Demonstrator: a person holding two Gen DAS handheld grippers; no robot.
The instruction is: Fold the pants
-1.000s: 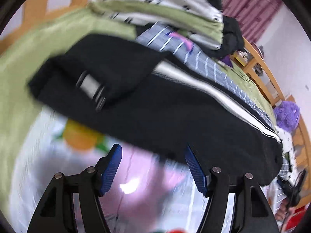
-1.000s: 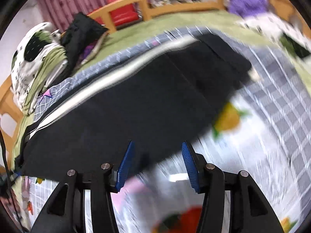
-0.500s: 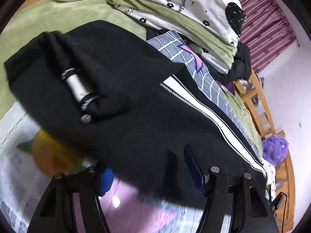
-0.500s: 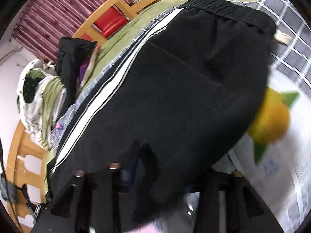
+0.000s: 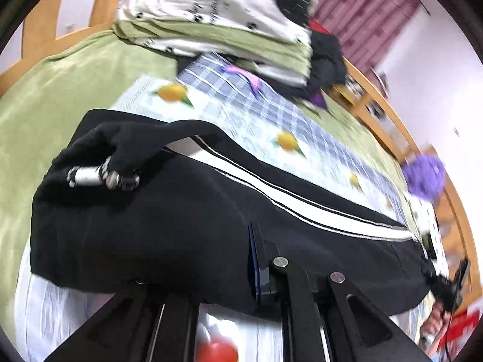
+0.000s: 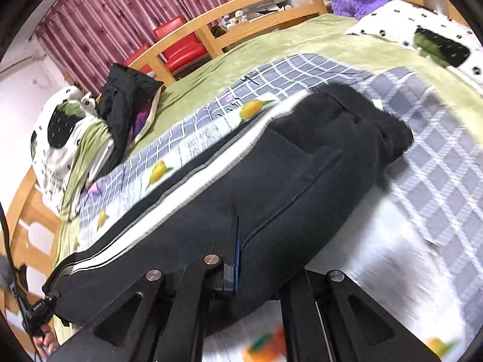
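So both grippers are clamped on the near long edge of the black track pants [image 5: 181, 226], one near each end, which makes sense if the plan is to carry that whole edge over in one go and fold them lengthwise. The pants lie stretched along the fruit-print checked sheet [image 5: 271, 114] on the bed, white side stripe [image 5: 286, 199] running from about 10 o'clock to 4 o'clock in the left view, the elastic end with the drawstring toggle [image 5: 90, 175] at 9 o'clock.

The left gripper [image 5: 253, 259] has just been closing, and black fabric is pinched between its blue pads. Same for the right gripper [image 6: 237, 256], closed tight on the cloth at the pocket [image 6: 302, 144] end.

Both point steeply down at the bed, and the near edge looks bunched up toward the cameras, so I'd guess the lift is underway. A folded quilt [image 5: 217, 9] sits at 12 o'clock, well clear.
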